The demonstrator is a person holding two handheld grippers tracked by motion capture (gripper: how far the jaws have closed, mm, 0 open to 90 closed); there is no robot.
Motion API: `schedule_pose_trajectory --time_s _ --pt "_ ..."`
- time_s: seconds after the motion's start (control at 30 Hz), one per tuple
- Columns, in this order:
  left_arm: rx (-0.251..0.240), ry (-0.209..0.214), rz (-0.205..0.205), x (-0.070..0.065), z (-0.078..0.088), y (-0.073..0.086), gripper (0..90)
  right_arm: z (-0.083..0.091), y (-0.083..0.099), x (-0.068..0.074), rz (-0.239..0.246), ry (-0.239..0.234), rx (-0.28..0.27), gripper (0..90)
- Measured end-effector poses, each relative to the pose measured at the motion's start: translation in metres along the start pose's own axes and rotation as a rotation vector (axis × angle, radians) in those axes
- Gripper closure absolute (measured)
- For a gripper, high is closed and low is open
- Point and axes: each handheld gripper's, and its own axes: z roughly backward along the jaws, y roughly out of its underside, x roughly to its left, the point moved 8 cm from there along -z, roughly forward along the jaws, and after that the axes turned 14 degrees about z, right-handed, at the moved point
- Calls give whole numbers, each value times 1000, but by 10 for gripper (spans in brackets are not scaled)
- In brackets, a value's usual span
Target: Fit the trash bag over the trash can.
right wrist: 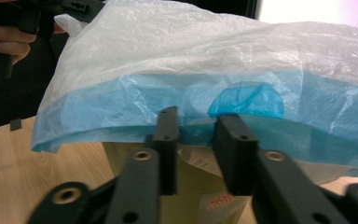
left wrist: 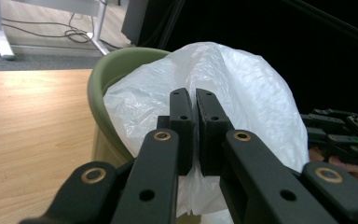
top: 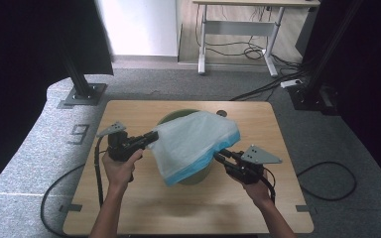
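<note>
- On the wooden table (top: 129,213), near its middle, stands a green bin (top: 193,174), and a white plastic bag with a blue hem (top: 194,141) is draped over its top, stretched between the two grippers.
- At the bag's left corner, the left gripper (top: 152,137) has its jaws pressed together on a fold of the white film; in the left gripper view the left gripper (left wrist: 194,105) shows the pads nearly touching, with plastic bunched between and behind them.
- At the bag's near right edge, the right gripper (top: 217,154) meets the blue hem. In the right gripper view the right gripper (right wrist: 196,122) has its jaws a little apart, their tips at the lower edge of the blue band; whether the pads press on the film I cannot tell.
- Under the hem in that view, the bin's pale green wall (right wrist: 191,196) carries a small red label (right wrist: 220,202).
- Beyond the table's far edge, a grey carpet (top: 178,87) holds loose black cables (top: 258,89) and a desk frame (top: 238,29).
</note>
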Motion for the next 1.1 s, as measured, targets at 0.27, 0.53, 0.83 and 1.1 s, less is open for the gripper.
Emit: schedule_pose_trajectory --time_s 0.27,0.53,0.83,1.1 --pt "13 12 -39 -11 2 -1 637 2 -2 -3 14 15 1 886" --pt "-21 -39 -132 -27 18 -4 385 4 -3 -7 7 32 16 887" --pt "83 -43 -254 -58 -2 20 366 3 -6 -5 14 24 15 887" --pt "173 -62 -300 -78 -41 43 299 3 -6 -4 9 19 12 887"
